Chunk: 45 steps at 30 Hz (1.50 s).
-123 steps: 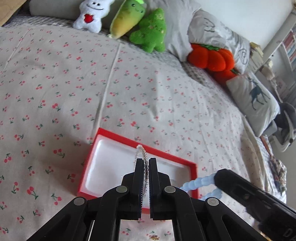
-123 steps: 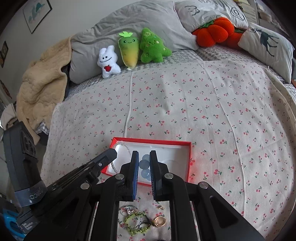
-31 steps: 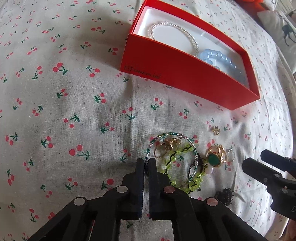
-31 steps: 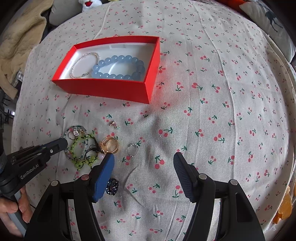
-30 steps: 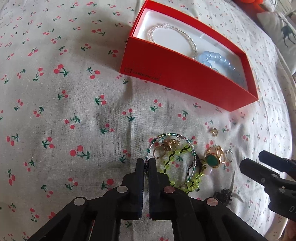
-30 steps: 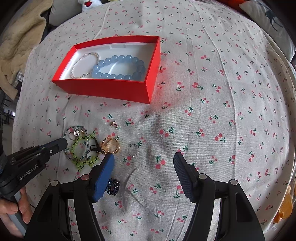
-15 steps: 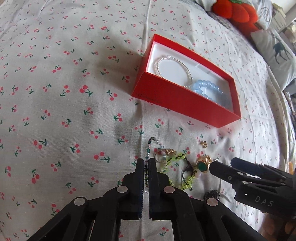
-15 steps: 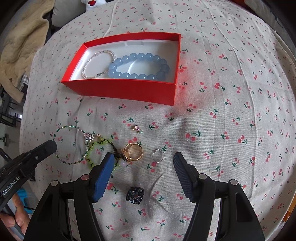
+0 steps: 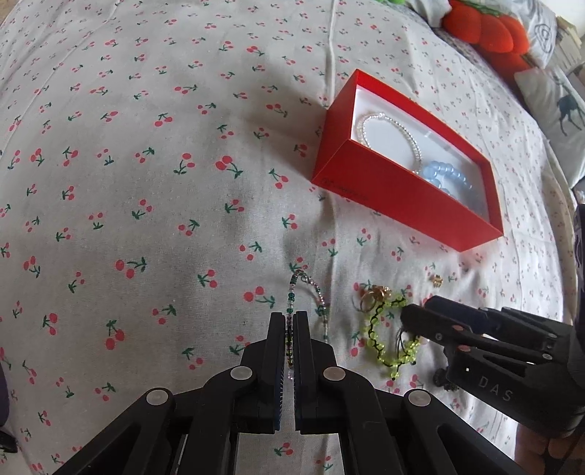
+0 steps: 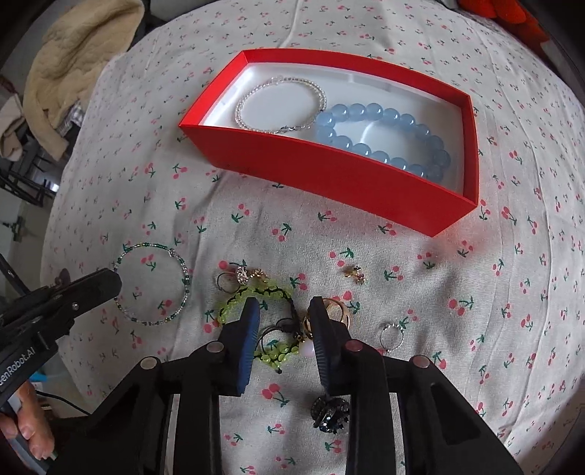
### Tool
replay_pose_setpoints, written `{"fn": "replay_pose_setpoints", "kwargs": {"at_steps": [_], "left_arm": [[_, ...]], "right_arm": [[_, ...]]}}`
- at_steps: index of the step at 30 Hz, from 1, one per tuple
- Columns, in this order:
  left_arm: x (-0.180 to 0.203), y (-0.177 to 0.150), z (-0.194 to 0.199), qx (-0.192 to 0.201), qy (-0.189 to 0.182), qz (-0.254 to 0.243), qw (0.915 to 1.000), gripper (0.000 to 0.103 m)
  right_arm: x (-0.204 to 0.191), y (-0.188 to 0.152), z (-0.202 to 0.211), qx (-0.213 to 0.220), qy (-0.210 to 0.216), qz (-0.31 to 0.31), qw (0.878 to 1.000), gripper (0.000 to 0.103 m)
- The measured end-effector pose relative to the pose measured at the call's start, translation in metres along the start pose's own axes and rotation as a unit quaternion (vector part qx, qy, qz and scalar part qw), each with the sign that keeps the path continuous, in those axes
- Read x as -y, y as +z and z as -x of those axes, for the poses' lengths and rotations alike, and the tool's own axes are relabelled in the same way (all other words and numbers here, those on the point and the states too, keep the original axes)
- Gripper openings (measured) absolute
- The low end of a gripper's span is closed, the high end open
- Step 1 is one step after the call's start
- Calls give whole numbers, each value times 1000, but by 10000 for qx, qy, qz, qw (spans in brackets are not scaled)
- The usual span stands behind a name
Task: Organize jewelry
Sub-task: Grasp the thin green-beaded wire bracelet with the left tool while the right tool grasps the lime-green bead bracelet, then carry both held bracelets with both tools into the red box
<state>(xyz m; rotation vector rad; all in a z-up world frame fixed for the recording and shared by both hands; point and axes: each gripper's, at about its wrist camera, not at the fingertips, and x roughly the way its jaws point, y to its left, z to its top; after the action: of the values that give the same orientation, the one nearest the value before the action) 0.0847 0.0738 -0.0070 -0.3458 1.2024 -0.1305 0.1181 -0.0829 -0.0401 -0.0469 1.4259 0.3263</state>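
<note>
A red box [image 10: 329,175] [image 9: 398,197] on the cherry-print bedspread holds a pearl bracelet [image 10: 281,104] and a blue bead bracelet [image 10: 387,137]. My left gripper [image 9: 291,321] is shut on a thin green bead bracelet [image 10: 151,283] [image 9: 307,292], lifted off the cloth left of the jewelry pile. My right gripper [image 10: 283,314] is open, its fingers straddling the yellow-green bead bracelet [image 10: 256,296] [image 9: 387,329] and its black cord. A gold ring [image 10: 338,310] lies by the right finger.
Loose on the cloth are small rings [image 10: 237,277], a gold stud [image 10: 354,274], a silver ring [image 10: 391,336] and a dark brooch [image 10: 329,409]. Pumpkin plush [image 9: 486,29] and pillows lie beyond the box; a beige blanket [image 10: 73,54] is at far left.
The left gripper has lifted the green bead bracelet away from the pile to the left. The right gripper has come down over the yellow-green bracelet and narrowed its opening.
</note>
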Motion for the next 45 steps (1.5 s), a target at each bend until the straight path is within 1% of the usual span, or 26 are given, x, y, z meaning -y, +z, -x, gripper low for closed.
{"fn": "replay_pose_setpoints", "kwargs": {"at_steps": [3,6,8,10,14,19,22,24,25,26,27,28,29,33,37,42,45], "left_arm": [[-3,0,0,-18,3,20,10000,0],[-4,0,0,-33,-2,31,10000,0],[-4,0,-1,-49,-12,39,10000,0],[-5,-1,-1,-71,-29,56,10000,0],[-5,-2,-3,-105,-25,63,9999,0],[-4,-2,-6,-144,23,59,9999,0],[-4,-3,-12,-210,66,70,9997,0],[-4,-3,-16,-252,108,55,9996,0],[-4,-2,-17,-263,139,43,9995,0],[-4,-2,-19,-274,168,43,9995,0],[-5,-2,-20,-284,183,55,9994,0],[-5,-2,-20,-288,185,69,9994,0],[-5,-2,-20,-280,182,78,9994,0],[-2,-1,-12,-155,127,57,9998,0],[1,0,-2,5,90,21,10000,0],[5,0,10,176,-19,49,9998,0],[12,0,18,300,-59,-12,9995,0]], "right_arm": [[-6,3,5,124,-159,107,9997,28],[-17,3,12,291,-94,321,9990,28],[-20,2,9,227,18,378,9990,28],[-21,0,1,51,32,398,9992,26],[-14,-2,-14,-193,-305,351,9987,25],[-6,2,-22,-193,-281,331,9989,25],[-9,0,-22,-119,-405,575,9975,24],[-13,-2,-23,-68,-481,712,9963,22],[-15,-2,-24,-44,-513,748,9959,17],[-15,-3,-24,-26,-549,776,9955,11],[-16,-3,-23,-16,-575,787,9952,7],[-16,-3,-23,-12,-560,769,9955,3],[-17,-4,-22,-3,-545,747,9957,3],[-18,-4,-11,110,-457,675,9966,3],[-24,-6,8,321,-212,543,9978,3],[-19,-10,34,538,18,553,9970,3],[-20,-14,49,685,84,577,9959,3]]}}
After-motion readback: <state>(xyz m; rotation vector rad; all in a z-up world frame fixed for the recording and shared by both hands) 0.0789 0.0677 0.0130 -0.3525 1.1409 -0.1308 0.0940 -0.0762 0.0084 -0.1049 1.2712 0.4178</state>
